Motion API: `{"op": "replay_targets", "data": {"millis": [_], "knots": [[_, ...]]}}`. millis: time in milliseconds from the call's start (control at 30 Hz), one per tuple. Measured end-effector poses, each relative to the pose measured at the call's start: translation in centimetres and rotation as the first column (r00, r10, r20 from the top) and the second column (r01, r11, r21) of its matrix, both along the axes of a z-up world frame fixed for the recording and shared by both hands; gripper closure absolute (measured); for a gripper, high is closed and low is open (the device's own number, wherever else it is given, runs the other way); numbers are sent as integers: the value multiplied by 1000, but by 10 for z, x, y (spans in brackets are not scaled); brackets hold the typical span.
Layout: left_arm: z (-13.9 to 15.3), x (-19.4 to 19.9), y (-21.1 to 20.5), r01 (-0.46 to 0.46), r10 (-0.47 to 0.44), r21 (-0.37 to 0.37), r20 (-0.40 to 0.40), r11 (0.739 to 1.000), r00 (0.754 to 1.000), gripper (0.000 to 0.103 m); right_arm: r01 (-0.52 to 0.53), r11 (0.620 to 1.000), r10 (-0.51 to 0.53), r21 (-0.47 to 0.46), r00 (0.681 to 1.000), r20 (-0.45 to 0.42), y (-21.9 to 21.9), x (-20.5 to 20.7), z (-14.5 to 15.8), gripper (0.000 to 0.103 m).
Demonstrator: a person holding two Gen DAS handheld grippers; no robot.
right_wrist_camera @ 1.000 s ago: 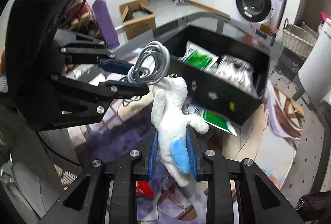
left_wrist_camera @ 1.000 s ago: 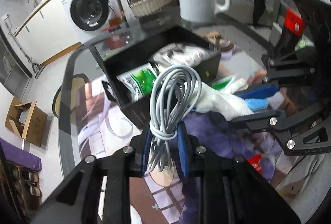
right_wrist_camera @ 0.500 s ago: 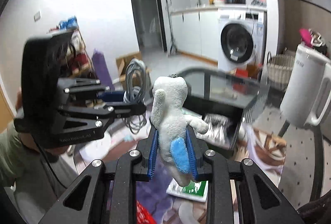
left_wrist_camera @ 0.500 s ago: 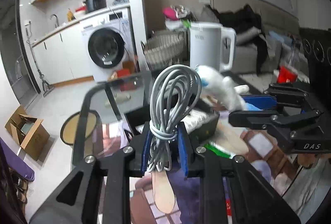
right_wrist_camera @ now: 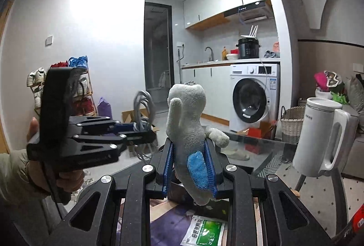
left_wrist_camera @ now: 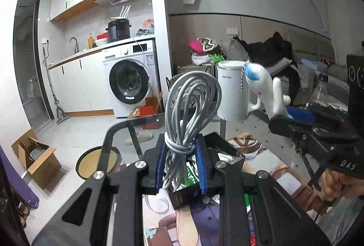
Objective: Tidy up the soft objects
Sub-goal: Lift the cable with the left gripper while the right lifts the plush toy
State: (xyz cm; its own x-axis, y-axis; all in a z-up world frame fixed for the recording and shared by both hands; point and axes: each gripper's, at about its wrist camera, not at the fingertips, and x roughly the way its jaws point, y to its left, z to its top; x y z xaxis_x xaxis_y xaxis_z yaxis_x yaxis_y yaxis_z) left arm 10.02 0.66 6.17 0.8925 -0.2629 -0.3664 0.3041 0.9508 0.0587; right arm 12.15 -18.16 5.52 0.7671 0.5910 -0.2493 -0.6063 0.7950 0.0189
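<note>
In the left wrist view my left gripper (left_wrist_camera: 181,142) is shut on a coiled grey cable (left_wrist_camera: 191,105), whose loops stand up above the blue pads. To its right my right gripper (left_wrist_camera: 281,115) holds a white plush toy (left_wrist_camera: 261,86) with a blue patch. The right wrist view shows the right gripper (right_wrist_camera: 188,146) shut on that plush toy (right_wrist_camera: 186,118), upright between the pads. The left gripper (right_wrist_camera: 145,131) with the cable (right_wrist_camera: 143,107) is at the left, held by a hand. Both are raised over a black box (left_wrist_camera: 227,155) on the glass table (right_wrist_camera: 261,146).
A white kettle (right_wrist_camera: 323,139) stands on the table to the right. A green packet (right_wrist_camera: 204,232) lies on the patterned mat below my right gripper. A washing machine (left_wrist_camera: 129,84), a wicker basket (right_wrist_camera: 292,123) and a cardboard box (left_wrist_camera: 36,157) are on the floor beyond.
Both grippers rose and tilted up from looking down at the box to nearly level. The cable and the plush toy stayed gripped and came up with them.
</note>
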Motion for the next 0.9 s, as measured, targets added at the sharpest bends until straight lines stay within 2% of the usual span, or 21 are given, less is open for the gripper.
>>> {"op": "replay_targets", "data": {"millis": [133,500,900], "knots": [[4,-5,1,-9,9,-5,33,1000,999,81,27,1000,-27,10,1000,7,-3,-2,2,77],[5,-4,5,-2,3,-31,29,1000,1000,81,35,999,-36,17,999,21,-7,-4,2,77],[10,35,-6,-18,18,-66,-4,998,1000,81,70,997,-71,37,997,20,3,17,5,77]]}}
